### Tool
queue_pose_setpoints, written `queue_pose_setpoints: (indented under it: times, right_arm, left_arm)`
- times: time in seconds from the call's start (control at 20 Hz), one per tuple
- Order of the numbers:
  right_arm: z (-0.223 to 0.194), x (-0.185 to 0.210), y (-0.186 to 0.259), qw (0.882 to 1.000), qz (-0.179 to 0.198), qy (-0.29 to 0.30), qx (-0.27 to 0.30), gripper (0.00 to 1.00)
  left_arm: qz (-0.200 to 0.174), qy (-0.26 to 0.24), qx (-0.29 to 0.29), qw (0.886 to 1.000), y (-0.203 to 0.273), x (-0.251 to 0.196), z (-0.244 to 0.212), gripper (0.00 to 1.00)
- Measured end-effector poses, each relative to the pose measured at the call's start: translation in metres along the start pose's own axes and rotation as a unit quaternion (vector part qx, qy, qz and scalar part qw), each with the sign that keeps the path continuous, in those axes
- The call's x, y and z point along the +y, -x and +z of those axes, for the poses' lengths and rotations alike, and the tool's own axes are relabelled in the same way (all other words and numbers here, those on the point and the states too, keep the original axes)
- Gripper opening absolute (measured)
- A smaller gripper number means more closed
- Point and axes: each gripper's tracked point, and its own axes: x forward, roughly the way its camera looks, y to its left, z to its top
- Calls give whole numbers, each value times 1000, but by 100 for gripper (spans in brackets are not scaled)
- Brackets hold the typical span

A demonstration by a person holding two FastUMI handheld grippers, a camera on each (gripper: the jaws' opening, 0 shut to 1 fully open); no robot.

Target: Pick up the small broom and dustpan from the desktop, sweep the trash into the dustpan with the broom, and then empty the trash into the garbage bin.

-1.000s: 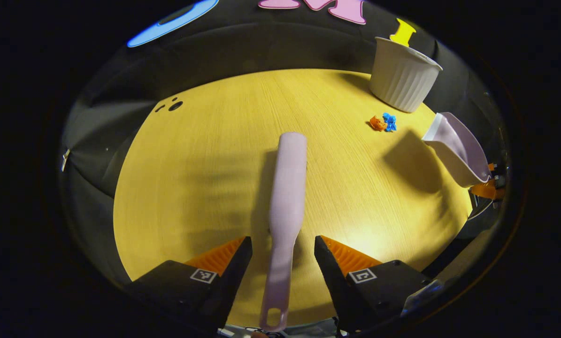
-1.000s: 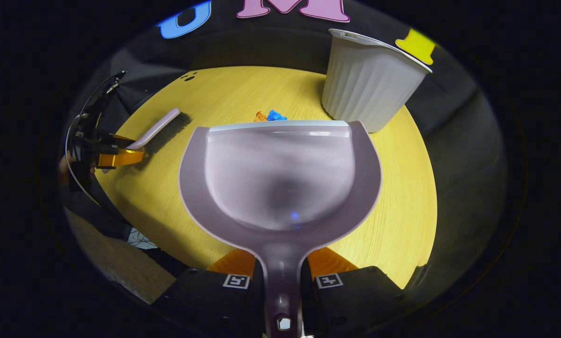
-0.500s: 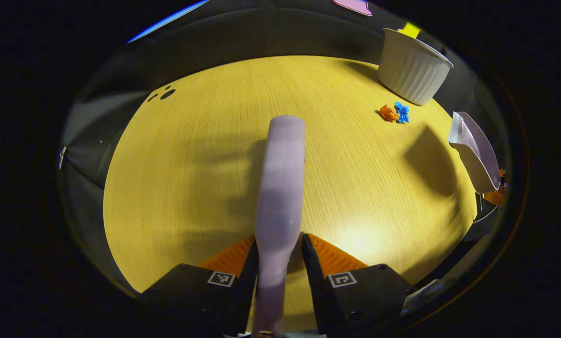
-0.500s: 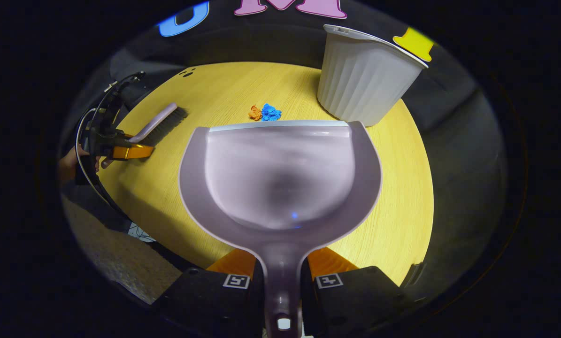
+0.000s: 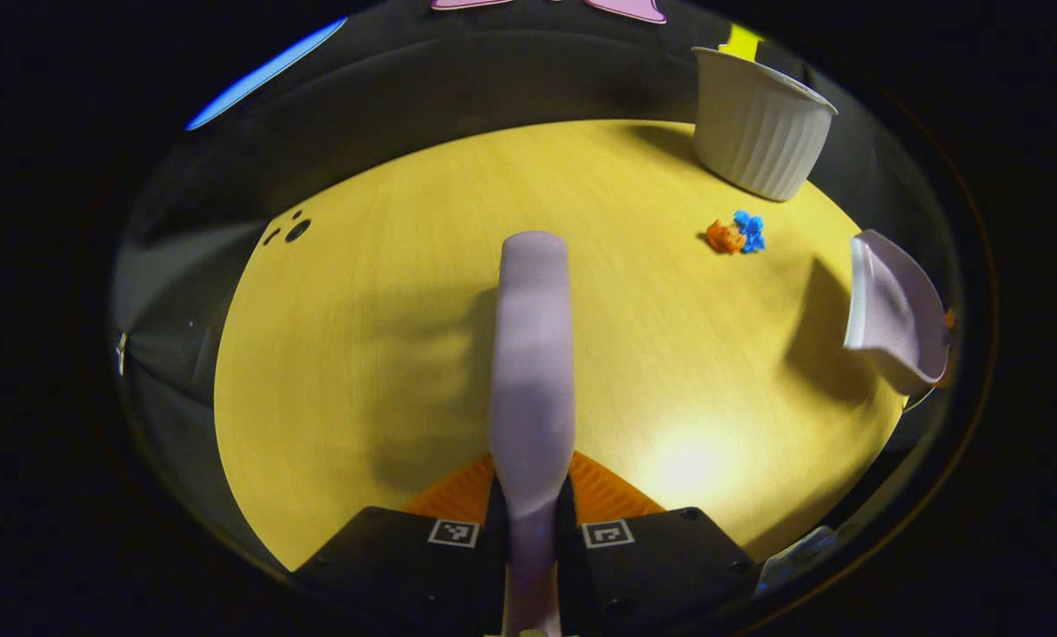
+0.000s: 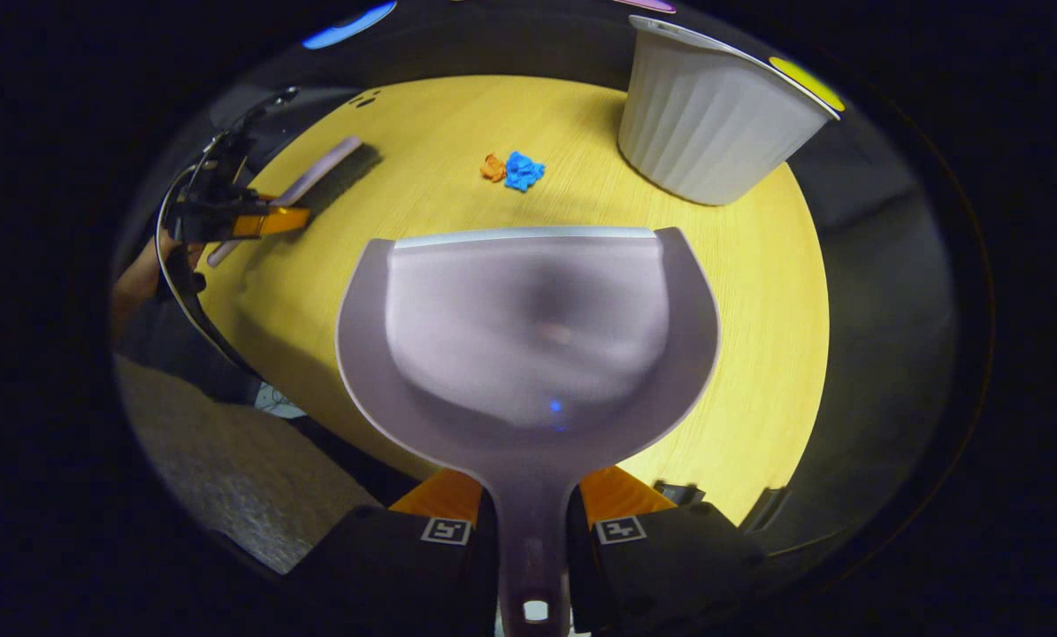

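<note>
Left gripper (image 5: 532, 522) is clamping the broom (image 5: 532, 354) handle between both fingers; in the left gripper view the broom's pale back is running straight out over the yellow table (image 5: 386, 336), bristles hidden underneath. The right gripper view is giving what that one can't: the broom (image 6: 320, 172) from the side with its dark bristles facing down at the table's far left edge, the left gripper (image 6: 263, 221) holding it, and a hand (image 6: 139, 279) behind that. Right gripper (image 6: 532, 522) is pinching the dustpan (image 6: 528, 336) handle from both sides, pan pointing forward with its lip toward the trash. The left gripper view is showing the same dustpan (image 5: 891, 310) from the side, lifted above the table at the right edge, throwing a shadow. Versus a second ago: the left fingers were standing apart around the broom handle, now they are closed on it; the trash is sitting further beyond the dustpan lip than before, and the bin is reading closer in the right gripper view. Dustpan is holding nothing. Orange scrap (image 6: 493, 167) and blue scrap (image 6: 523, 171) are lying touching each other on the table, near the white ribbed bin (image 6: 714, 124), between bin and dustpan; also visible as orange (image 5: 723, 236) and blue (image 5: 748, 231) near the bin (image 5: 758, 124). Bin is standing upright; can't tell what's inside.
</note>
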Motion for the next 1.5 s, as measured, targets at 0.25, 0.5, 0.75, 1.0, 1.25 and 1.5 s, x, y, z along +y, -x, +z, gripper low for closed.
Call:
queue_pose_setpoints:
  times: [0.25, 0.5, 0.75, 1.0, 1.25, 1.5]
  right_arm:
    - [-2, -9, -11, 999, -3, 30, 35, 36]
    - [-1, -11, -19, 999, 3, 23, 37, 36]
    - [-3, -15, -26, 999, 1, 17, 37, 36]
    - [-1, -15, -28, 999, 5, 12, 41, 36]
    - [-4, -20, -36, 999, 12, 15, 37, 36]
    - [-9, -21, -42, 999, 14, 15, 33, 36]
  left_arm:
    - [-30, -41, -22, 998, -14, -28, 64, 27]
    - [-61, -104, -9, 993, -42, -59, 102, 28]
    - [-82, -150, 16, 985, -61, -90, 107, 28]
    - [-119, -201, 34, 972, -52, -120, 108, 29]
    - [-197, -215, 68, 954, -32, -168, 89, 27]
    - [-286, -195, 115, 931, -3, -202, 73, 28]
